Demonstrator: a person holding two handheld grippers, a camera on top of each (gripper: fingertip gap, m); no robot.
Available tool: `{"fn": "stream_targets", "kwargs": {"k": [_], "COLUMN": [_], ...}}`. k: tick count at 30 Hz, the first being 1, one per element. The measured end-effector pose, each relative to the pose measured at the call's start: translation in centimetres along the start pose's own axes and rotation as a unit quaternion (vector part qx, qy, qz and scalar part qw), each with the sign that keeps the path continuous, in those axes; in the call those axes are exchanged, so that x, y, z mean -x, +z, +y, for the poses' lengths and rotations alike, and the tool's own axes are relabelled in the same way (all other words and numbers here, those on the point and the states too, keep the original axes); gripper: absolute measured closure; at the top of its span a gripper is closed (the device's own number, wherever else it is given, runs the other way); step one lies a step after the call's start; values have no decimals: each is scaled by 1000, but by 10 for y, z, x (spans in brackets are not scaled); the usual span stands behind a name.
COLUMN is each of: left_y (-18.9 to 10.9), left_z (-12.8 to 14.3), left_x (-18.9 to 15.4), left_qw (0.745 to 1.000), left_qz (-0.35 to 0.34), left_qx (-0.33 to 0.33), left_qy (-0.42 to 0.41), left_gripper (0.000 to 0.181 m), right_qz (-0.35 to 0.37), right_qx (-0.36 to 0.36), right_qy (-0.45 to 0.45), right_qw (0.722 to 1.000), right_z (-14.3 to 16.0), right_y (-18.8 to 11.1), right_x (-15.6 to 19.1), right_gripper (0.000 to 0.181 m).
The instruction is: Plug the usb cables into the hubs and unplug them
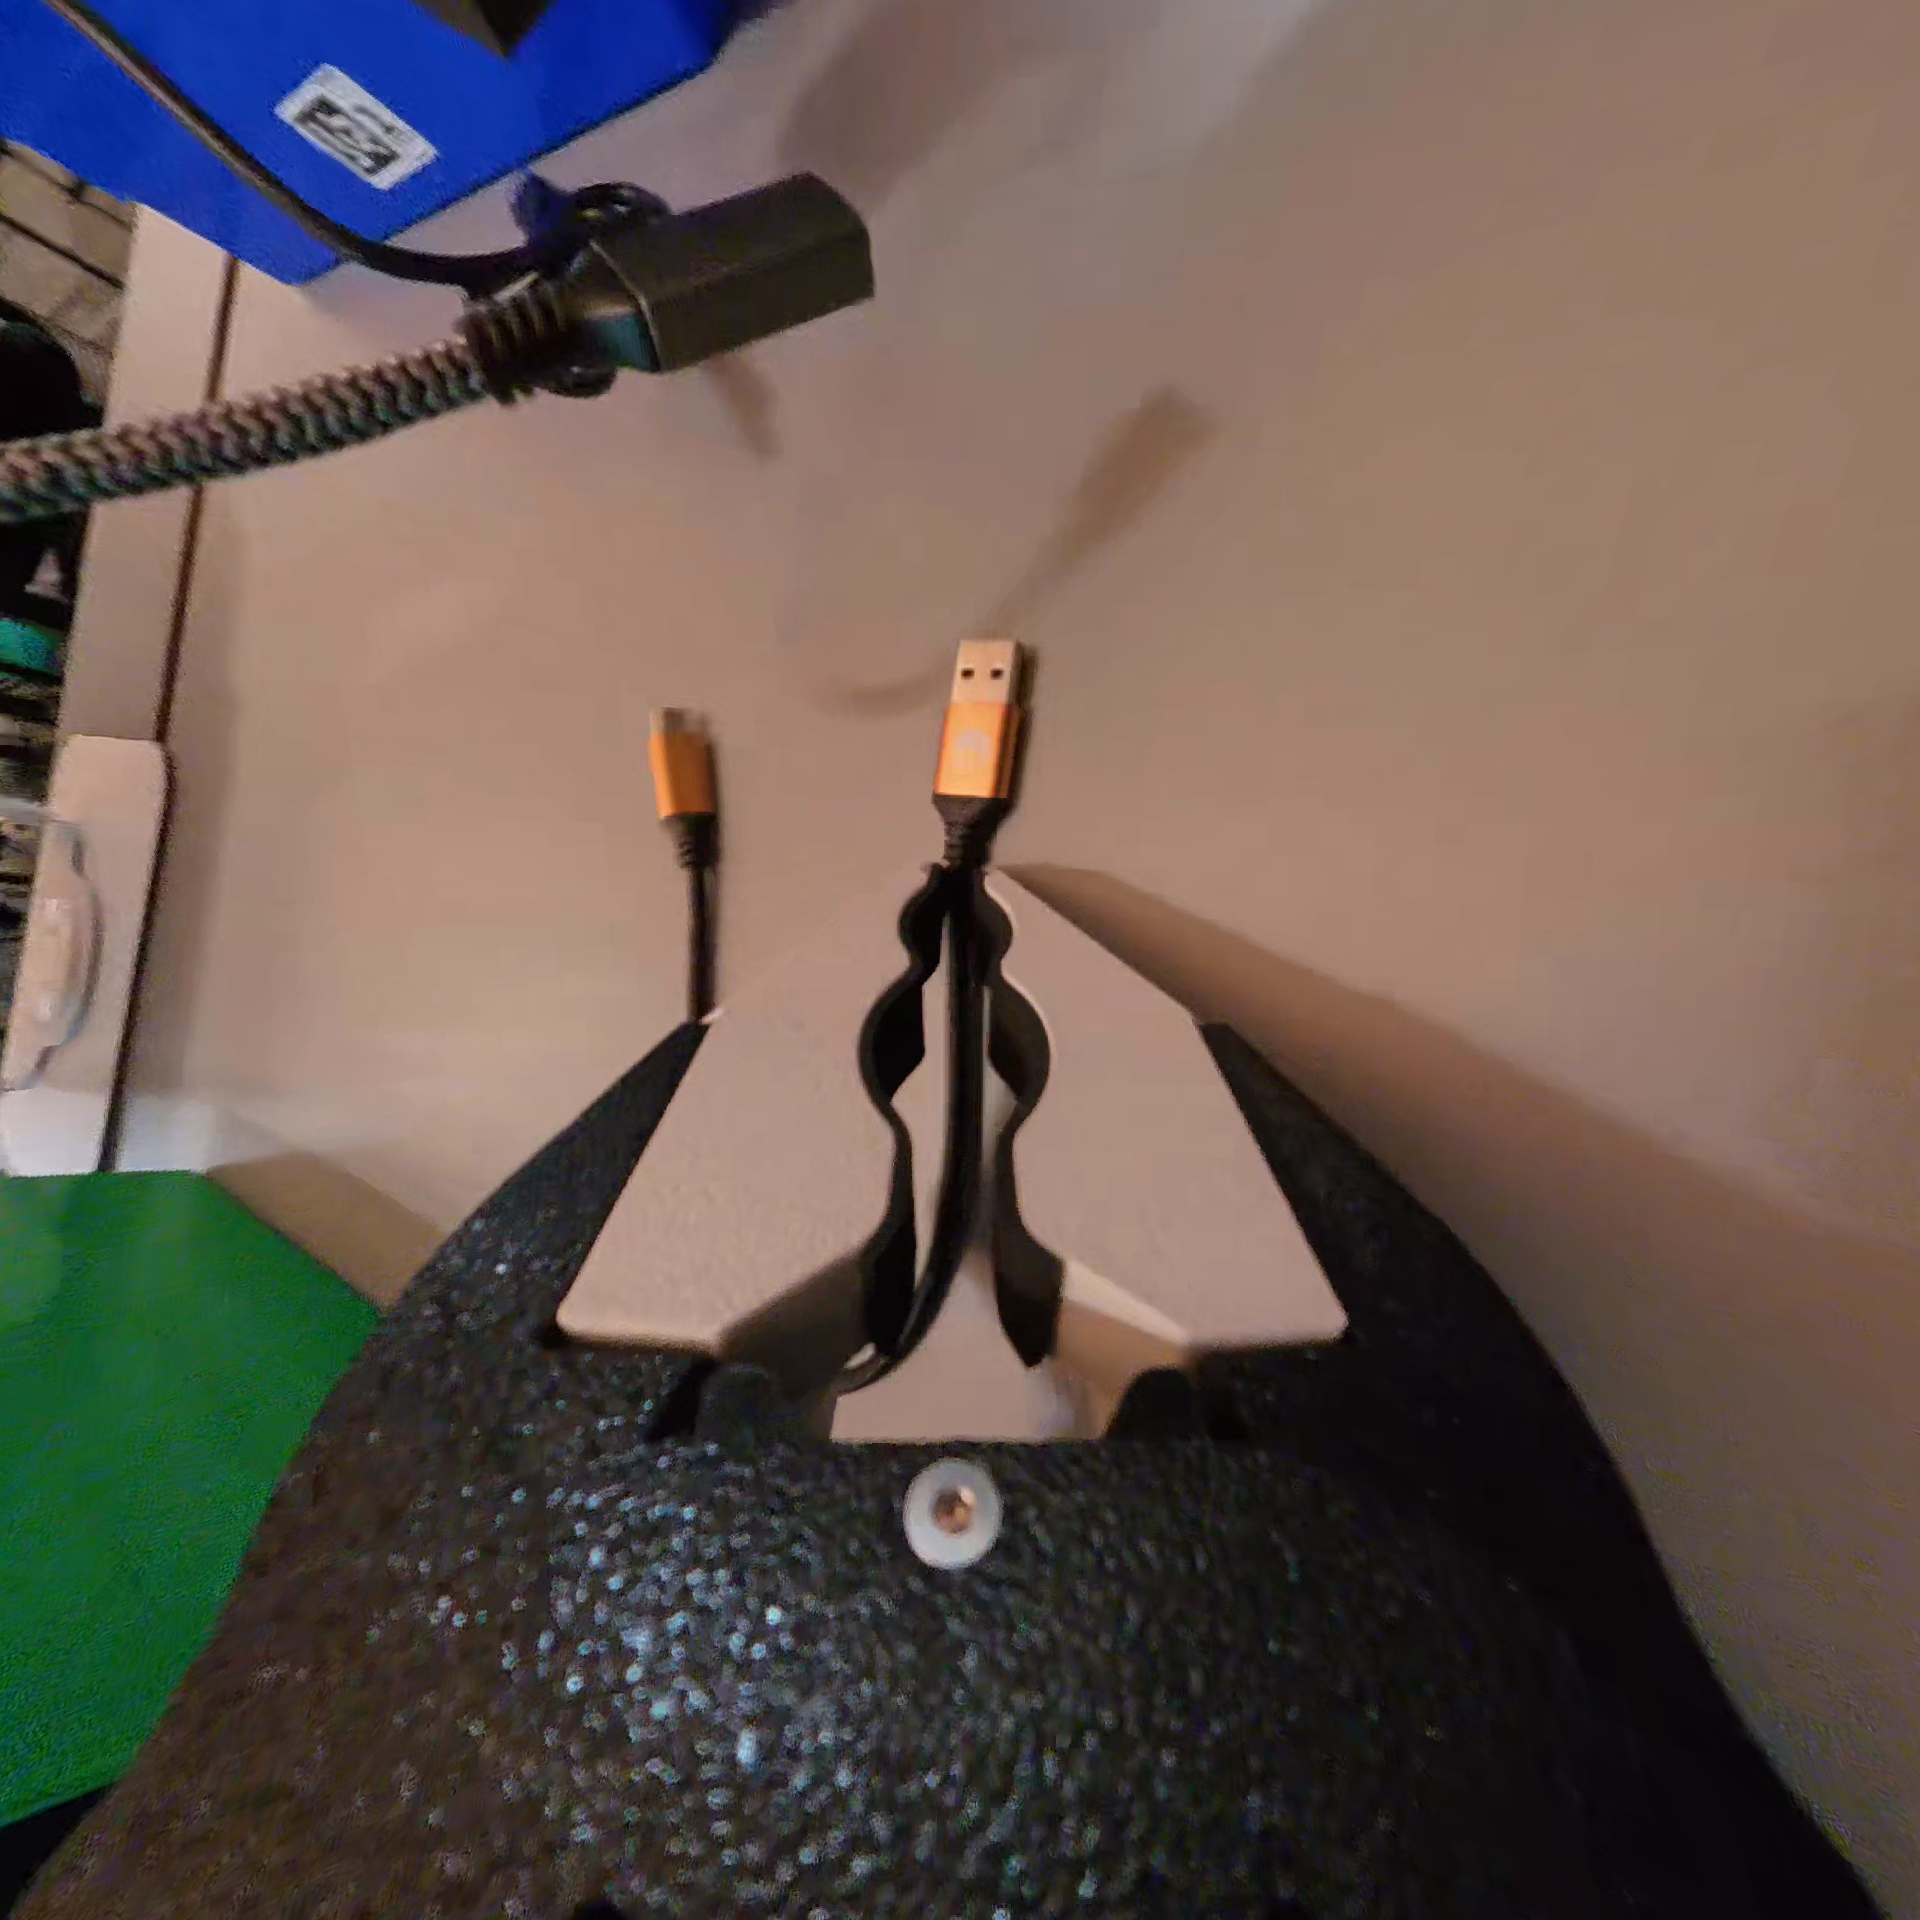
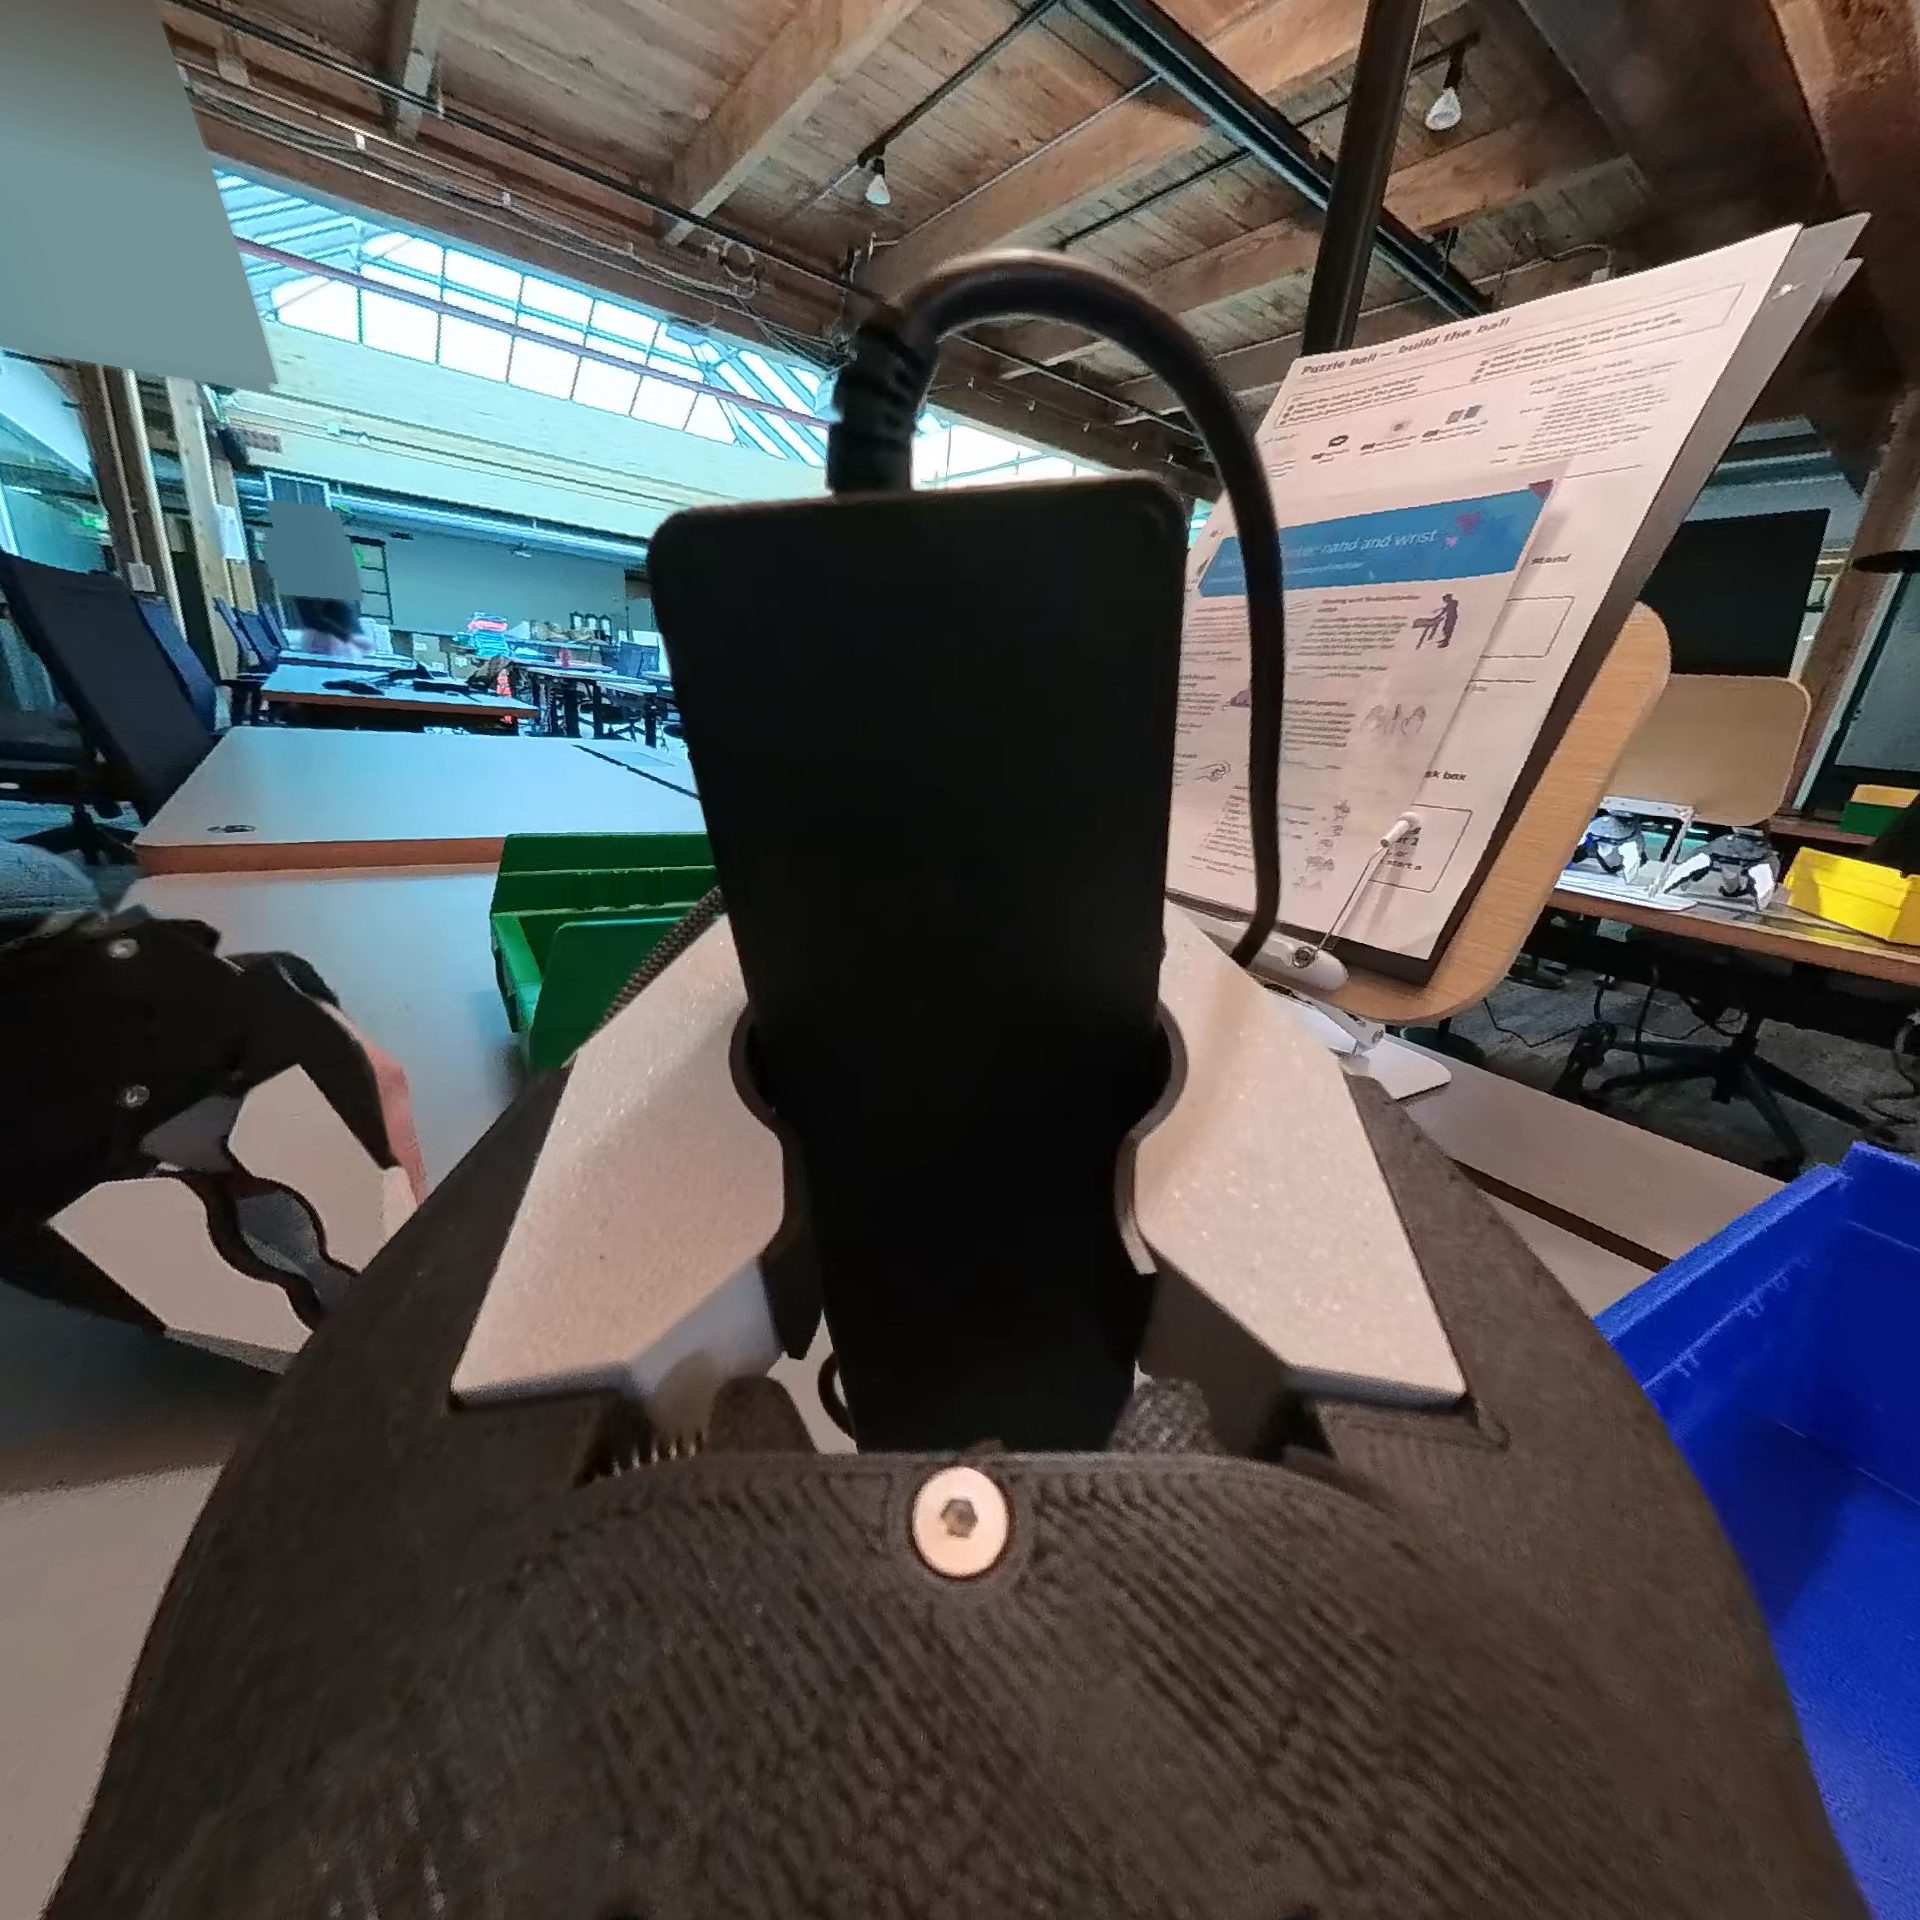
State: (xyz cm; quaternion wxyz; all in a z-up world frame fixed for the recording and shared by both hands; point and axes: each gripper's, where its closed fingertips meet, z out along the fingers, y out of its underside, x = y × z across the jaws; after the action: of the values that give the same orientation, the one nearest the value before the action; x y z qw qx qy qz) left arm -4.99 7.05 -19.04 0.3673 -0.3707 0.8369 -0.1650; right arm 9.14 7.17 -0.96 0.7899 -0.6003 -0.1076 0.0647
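At the far left of the left wrist view, a green bin (image 1: 156, 1403) fills the lower corner, and a braided cable (image 1: 239, 436) runs from the left edge up to a dark plug housing (image 1: 727, 270) in the upper left, just under a blue bin (image 1: 208, 135). Toward the centre, a small orange connector (image 1: 681, 774) on a thin black lead stands just left of the left gripper (image 1: 961, 883). That gripper's jaws are pressed nearly together on the black usb cable (image 1: 951, 1091), which runs up between them; its orange USB-A plug (image 1: 982, 727) sticks out past the fingertips, metal end pointing up the frame, with pale tabletop (image 1: 1455, 520) behind it. The plug is free, touching no port.

In the right wrist view, the other gripper appears at the lower left edge, and whether it grips anything cannot be told from here. A green bin (image 2: 592, 935) sits behind the grey fingers (image 2: 623, 1174) left of centre. In the middle, the right gripper (image 2: 956, 1039) has its jaws spread part-way and clamped on both sides of a flat black hub (image 2: 935, 831), which stands upright, filling the centre of the frame. A black lead (image 2: 1236, 582) leaves the hub's top, arcs over to the right and drops toward the table. Right of that, an instruction board (image 2: 1507, 582) leans on a wooden stand, and a blue bin (image 2: 1808, 1403) occupies the lower right.
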Motion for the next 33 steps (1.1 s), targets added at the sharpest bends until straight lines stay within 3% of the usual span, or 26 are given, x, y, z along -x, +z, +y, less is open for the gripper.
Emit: {"fn": "stream_targets", "kwargs": {"k": [6, 12, 14, 18, 22, 25, 33], "left_y": [1, 8, 11, 15, 18, 14, -21], "left_z": [-11, -19, -18, -18, -11, -8, -17], "left_x": [-6, -7, -5, -1, 12, 17, 53], "left_qw": [995, 988, 989, 990, 996, 992, 948], "left_qz": [76, 123, 117, 106, 38, 33, 32], "left_qx": [-34, -80, -79, -75, -44, -27, -90], "left_qy": [-51, -54, -45, -63, -69, -119, -304], "left_gripper": [154, 156, 169, 169, 169, 169, 169], "right_qz": [-8, -19, -23, -33, -45, -44, -46], "right_qx": [6, 20, 22, 18, 29, 33, 30], "right_qy": [0, -4, -1, 15, 23, 18, 14], "right_qw": [1000, 1000, 1000, 999, 998, 998, 998], "right_z": [3, 8, 9, 9, 13, 14, 14], "right_y": [1, 3, 3, 3, 5, 5, 4], "right_x": [2, 6, 7, 10, 14, 14, 15], "right_gripper": [117, 118, 118, 118, 118, 118, 118]}}
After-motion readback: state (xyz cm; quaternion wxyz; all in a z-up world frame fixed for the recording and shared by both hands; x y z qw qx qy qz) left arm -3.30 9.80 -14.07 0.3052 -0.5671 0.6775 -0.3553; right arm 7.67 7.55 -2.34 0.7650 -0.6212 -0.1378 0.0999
